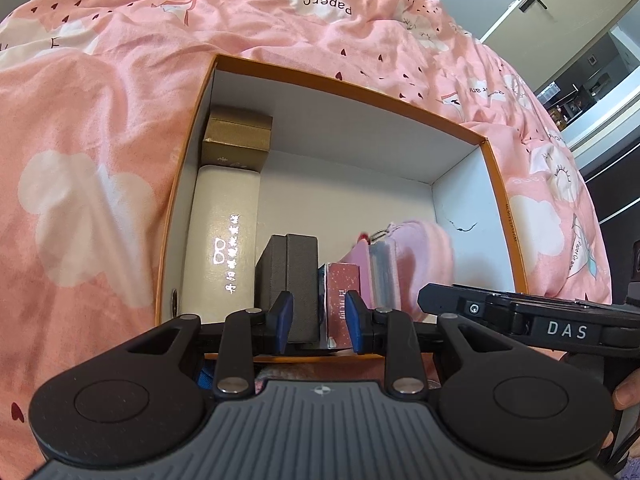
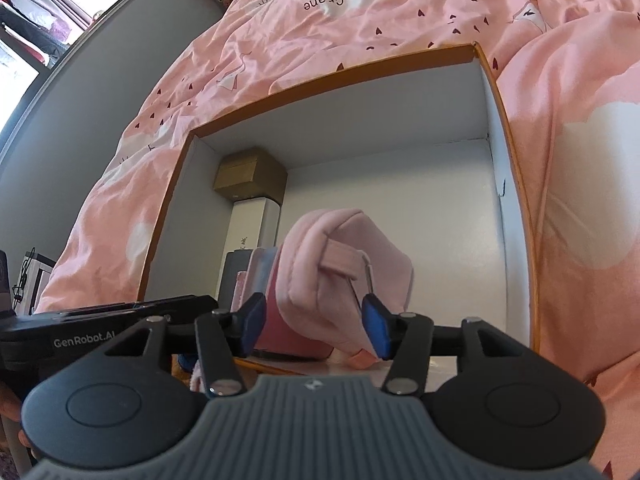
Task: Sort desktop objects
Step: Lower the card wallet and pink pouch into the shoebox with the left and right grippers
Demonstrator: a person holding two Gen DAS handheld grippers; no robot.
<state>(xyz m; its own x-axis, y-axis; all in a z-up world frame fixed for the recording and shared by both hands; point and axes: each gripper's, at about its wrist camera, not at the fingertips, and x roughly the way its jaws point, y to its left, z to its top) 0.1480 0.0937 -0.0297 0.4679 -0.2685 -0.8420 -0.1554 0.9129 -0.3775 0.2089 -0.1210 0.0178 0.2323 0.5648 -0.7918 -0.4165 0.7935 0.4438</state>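
Box [image 1: 496,184] with orange edges sits on a pink bed cover [image 1: 100,128] that says "PaperCrane". Inside, from the left, are a white case [image 1: 224,240], a gold box [image 1: 236,140], a dark box [image 1: 296,276] and a pink pouch [image 2: 344,264]. Left tongs [image 1: 318,316] point down, clamped on the dark box and a pink card pack [image 1: 340,300]. Right tongs [image 2: 316,330] are apart around the pouch.

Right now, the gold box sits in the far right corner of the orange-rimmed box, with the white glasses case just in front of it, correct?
Not quite: the gold box sits in the far left corner of the orange-rimmed box, as the left wrist view shows. The white glasses case is indeed just in front.
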